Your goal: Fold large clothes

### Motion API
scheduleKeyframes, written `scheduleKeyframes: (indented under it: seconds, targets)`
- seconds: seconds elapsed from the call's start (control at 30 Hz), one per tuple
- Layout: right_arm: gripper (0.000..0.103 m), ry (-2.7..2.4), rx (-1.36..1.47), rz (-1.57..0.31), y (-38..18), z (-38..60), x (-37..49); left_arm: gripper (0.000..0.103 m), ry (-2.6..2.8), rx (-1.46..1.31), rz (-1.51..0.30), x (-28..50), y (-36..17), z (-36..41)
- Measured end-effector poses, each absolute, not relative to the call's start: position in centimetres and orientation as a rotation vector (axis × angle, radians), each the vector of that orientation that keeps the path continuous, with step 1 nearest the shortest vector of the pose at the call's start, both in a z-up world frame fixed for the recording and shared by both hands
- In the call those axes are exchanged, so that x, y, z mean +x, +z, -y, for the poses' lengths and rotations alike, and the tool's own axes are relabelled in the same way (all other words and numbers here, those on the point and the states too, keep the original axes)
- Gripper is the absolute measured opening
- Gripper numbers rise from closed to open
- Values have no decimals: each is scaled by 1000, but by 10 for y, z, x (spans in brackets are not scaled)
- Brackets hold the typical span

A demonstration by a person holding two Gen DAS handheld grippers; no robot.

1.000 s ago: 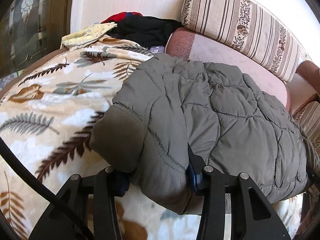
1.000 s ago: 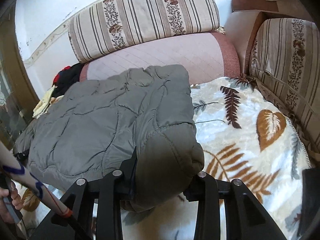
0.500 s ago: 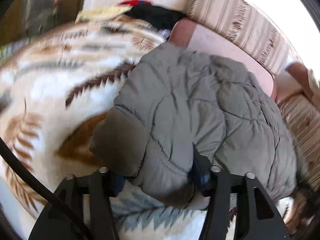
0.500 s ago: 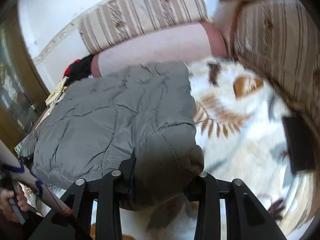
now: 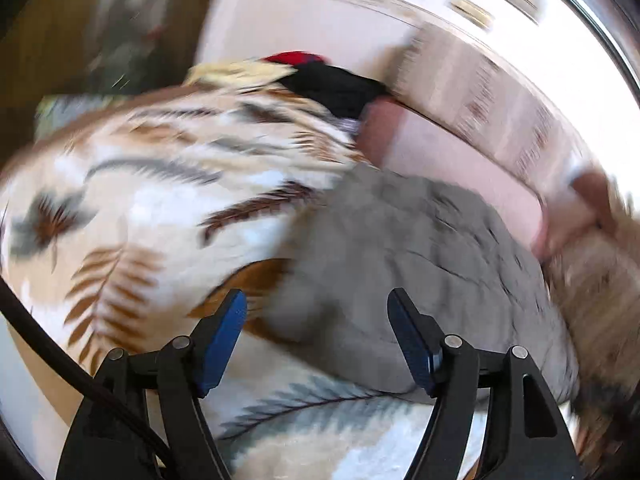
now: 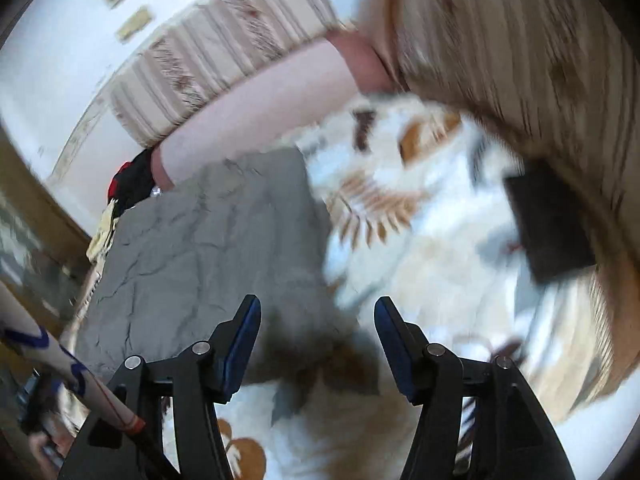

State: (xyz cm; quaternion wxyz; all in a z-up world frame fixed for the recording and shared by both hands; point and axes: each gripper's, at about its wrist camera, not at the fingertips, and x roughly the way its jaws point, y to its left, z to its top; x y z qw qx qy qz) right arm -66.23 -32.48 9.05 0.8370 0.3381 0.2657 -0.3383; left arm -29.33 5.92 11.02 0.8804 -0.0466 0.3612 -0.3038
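A grey quilted jacket (image 5: 416, 264) lies folded on a leaf-patterned blanket (image 5: 152, 208) over a sofa. My left gripper (image 5: 316, 308) is open and empty, its blue pads (image 5: 222, 332) apart, just short of the jacket's near left corner. In the right wrist view the jacket (image 6: 208, 248) lies left of centre. My right gripper (image 6: 316, 316) is open and empty, just behind the jacket's near right corner. Both views are motion-blurred.
Striped back cushions (image 6: 224, 60) and a pink seat cushion (image 5: 452, 168) lie behind the jacket. A heap of black and red clothes (image 5: 332, 80) sits at the far left end. A dark flat object (image 6: 548, 224) lies on the blanket at right.
Both grippers have opened and let go of the jacket's near corners. They have drawn back and lifted, and the jacket now rests on the blanket.
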Motion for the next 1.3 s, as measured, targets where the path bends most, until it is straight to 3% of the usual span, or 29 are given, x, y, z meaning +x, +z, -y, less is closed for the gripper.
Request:
scheduleKeyframes:
  seconds: [0.27, 0.37, 0.4, 0.43, 0.53, 0.97, 1.3]
  targets:
    - [67, -554, 521, -650, 100, 286, -533, 74, -772, 154, -734, -330, 93, 78]
    - [68, -593, 455, -710, 79, 284, -501, 85, -729, 214, -688, -330, 76, 96]
    - [74, -605, 445, -723, 67, 284, -496, 86, -729, 229, -693, -328, 69, 99]
    - [80, -612, 438, -726, 58, 283, -494, 87, -733, 237, -696, -324, 64, 102]
    - [83, -622, 399, -733, 33, 285, -491, 89, -728, 275, -667, -327, 58, 107]
    - [85, -616, 370, -741, 34, 288, -486, 90, -707, 283, -648, -329, 54, 118]
    - [84, -725, 435, -696, 69, 257, -540, 90, -704, 281, -643, -330, 56, 116]
